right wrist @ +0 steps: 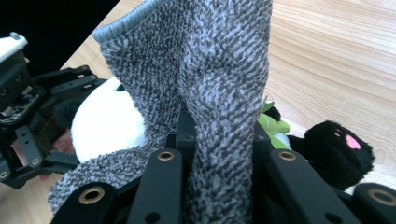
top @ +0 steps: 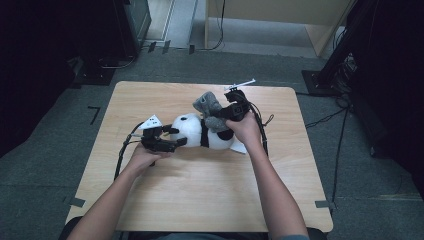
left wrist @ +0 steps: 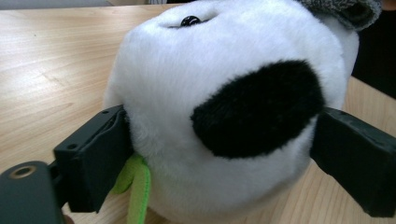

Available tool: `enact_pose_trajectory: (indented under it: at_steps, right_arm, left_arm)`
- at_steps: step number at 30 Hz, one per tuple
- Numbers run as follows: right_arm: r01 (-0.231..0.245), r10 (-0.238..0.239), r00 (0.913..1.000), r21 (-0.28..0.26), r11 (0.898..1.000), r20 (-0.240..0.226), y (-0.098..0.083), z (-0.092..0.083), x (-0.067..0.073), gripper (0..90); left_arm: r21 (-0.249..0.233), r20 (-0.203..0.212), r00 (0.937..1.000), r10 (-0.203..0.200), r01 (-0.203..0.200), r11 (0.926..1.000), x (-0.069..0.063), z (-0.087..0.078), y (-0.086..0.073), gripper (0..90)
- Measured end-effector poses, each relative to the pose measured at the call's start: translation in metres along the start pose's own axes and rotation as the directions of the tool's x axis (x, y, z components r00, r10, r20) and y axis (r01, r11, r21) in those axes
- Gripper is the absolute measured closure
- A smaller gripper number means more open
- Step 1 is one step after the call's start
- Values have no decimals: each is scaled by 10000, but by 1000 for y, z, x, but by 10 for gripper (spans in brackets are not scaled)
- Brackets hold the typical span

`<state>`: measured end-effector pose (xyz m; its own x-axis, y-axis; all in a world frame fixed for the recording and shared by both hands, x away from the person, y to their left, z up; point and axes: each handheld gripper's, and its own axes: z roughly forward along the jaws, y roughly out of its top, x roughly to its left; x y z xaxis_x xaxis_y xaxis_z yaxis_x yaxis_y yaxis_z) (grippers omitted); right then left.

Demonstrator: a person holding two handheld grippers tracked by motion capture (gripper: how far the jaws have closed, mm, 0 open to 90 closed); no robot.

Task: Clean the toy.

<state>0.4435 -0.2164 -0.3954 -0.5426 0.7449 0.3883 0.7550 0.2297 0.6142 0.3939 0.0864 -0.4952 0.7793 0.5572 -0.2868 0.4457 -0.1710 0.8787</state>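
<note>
A black-and-white plush panda lies on its side in the middle of the wooden table. My left gripper stands open, with its jaws wide on either side of the panda's white head; the fur brushes both jaws. A green strip hangs under the head. My right gripper is shut on a grey knitted sock, which rises between its jaws just above the panda's body. A black paw with a pink pad lies to the right.
The person's forearms come in from the table's near edge. A white paper tag sticks out beside the panda. Black cables trail from both grippers. Dark equipment and a wooden cabinet stand on the floor beyond the table.
</note>
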Motion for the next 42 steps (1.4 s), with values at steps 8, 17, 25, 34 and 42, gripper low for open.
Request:
enact_pose_trajectory:
  at_steps: [8, 17, 25, 34, 42]
  right_arm:
    - [12, -9, 9999, -169, 9999, 139, 2, 3, 0, 749]
    - [-249, 258, 9995, -435, 9987, 200, 3, -5, 3, 759]
    - [284, -304, 9993, -851, 9960, -225, 4, -17, 34, 762]
    - [743, -802, 9916, -602, 9954, -1011, 5, 8, 70, 761]
    - [699, -725, 9884, -238, 9973, -1332, -2, 44, 79, 757]
  left_arm:
    - [-128, -205, 9997, -139, 136, 9998, -3, 1, -2, 149]
    - [164, -768, 9968, -234, 247, 9996, -8, -3, 5, 319]
    - [312, -884, 9927, -825, 855, 9958, -11, -5, 8, 377]
    - [408, -1000, 9920, -765, 809, 9959, -17, -6, 9, 386]
    - [456, -1106, 9901, -860, 915, 9948, -17, -7, 7, 388]
